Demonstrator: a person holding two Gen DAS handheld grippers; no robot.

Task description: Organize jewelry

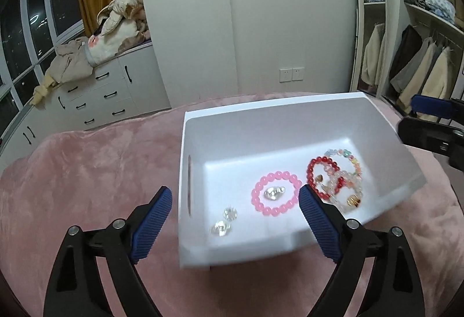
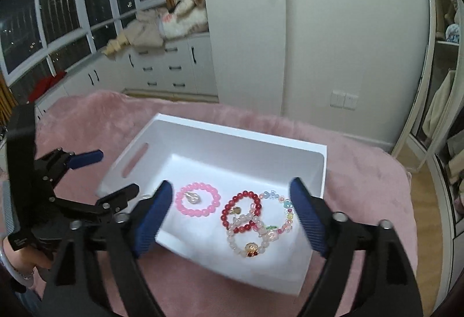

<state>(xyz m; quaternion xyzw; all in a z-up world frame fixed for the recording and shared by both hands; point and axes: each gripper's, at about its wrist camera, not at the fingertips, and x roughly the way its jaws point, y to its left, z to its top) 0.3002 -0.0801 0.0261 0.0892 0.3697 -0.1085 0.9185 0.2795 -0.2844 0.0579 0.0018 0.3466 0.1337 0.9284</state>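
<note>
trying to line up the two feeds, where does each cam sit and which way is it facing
Left wrist: on the left gripper, looking forward and down into the white bin from its slotted side; own blue jaws open, the right gripper's jaws at the right edge.
Right wrist: on the right gripper, over the bin's near edge; own jaws open, the left gripper and the person's hand at left.
Shared: bin, pink bracelet, red bracelet, pink blanket.

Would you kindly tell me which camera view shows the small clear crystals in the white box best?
The left wrist view: two loose clear crystals lie unobstructed on the white box floor. In the right wrist view, a blue finger of the right hand-held gripper hides that spot.
</note>
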